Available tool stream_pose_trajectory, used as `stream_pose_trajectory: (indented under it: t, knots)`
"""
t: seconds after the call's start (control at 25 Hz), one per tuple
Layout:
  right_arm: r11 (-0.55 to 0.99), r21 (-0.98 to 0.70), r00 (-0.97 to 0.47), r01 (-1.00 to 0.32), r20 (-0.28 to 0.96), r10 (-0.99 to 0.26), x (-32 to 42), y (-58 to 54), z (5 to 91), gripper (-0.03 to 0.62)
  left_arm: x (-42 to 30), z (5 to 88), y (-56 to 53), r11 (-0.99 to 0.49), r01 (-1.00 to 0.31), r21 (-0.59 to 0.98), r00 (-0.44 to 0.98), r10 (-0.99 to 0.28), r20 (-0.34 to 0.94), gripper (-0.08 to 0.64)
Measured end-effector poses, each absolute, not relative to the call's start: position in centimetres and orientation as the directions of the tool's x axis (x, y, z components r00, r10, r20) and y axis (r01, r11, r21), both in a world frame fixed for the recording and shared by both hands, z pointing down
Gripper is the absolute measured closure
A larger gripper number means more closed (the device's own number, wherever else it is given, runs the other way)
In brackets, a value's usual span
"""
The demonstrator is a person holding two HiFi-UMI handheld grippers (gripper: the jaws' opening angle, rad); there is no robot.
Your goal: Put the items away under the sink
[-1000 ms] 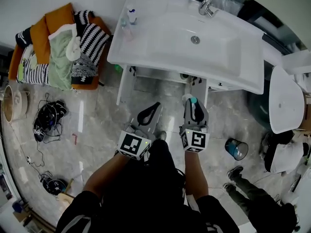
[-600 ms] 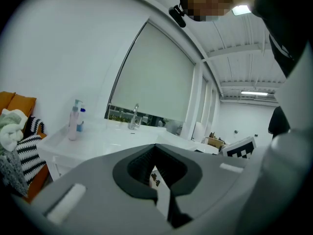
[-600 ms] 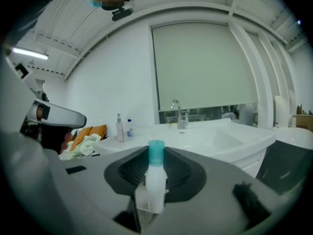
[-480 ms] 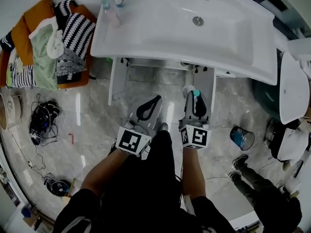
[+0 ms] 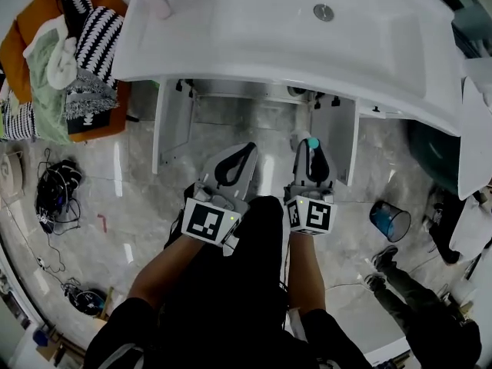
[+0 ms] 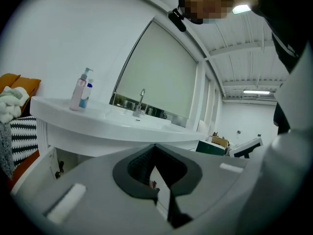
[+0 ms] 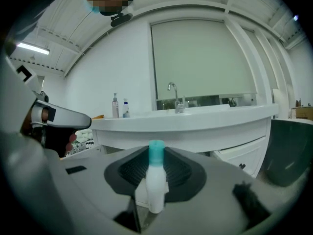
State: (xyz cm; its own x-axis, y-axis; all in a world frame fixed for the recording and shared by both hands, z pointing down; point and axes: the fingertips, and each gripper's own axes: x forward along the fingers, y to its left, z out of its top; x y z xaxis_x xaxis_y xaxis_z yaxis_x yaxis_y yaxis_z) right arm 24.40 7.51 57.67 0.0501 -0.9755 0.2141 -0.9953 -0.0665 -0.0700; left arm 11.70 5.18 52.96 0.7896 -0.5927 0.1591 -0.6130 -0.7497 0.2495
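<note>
1. We view a marble floor point(image 5: 115, 206) below the white sink point(image 5: 246, 41), cabinet doors point(image 5: 171, 125) open.
2. Right gripper point(image 5: 310, 147), before the sink: fingers grasping a teal-capped bottle point(image 7: 155, 182).
3. Left gripper point(image 5: 247, 149), also before the sink: fingers clenched, empty.

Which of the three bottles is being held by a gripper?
The small white teal-capped bottle, in the right gripper; the pink pump bottle and the blue-and-white bottle stand on the sink counter.

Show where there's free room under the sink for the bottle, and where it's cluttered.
Free: the open cabinet between its two doors, ahead of the left tongs and right tongs. Marble floor beside the left door is bare too. Crowded: clothes pile and cables far left, bin right.
</note>
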Motion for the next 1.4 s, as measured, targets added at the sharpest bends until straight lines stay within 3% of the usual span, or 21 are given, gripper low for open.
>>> stream_pose_trajectory:
  t: [0.4,0.8,1.4]
  knots:
    - [-0.07,-0.062,0.058,-0.996,0.177,-0.983,25.0,6.4,67.4,0.486,12.5,63.7,3.7,-0.76,-0.595,0.263,0.803,-0.575,0.155,0.554]
    - [-0.056,-0.018,0.054,-0.998,0.123,-0.991,26.3,5.0,78.8,0.486,13.8,73.2,3.1,-0.775,-0.583,0.242,0.808,-0.585,0.075,0.554]
    - [-0.04,-0.015,0.038,-0.999,0.106,-0.994,26.2,3.4,83.7,0.486,13.2,75.6,3.0,-0.779,-0.582,0.233,0.808,-0.587,0.055,0.554]
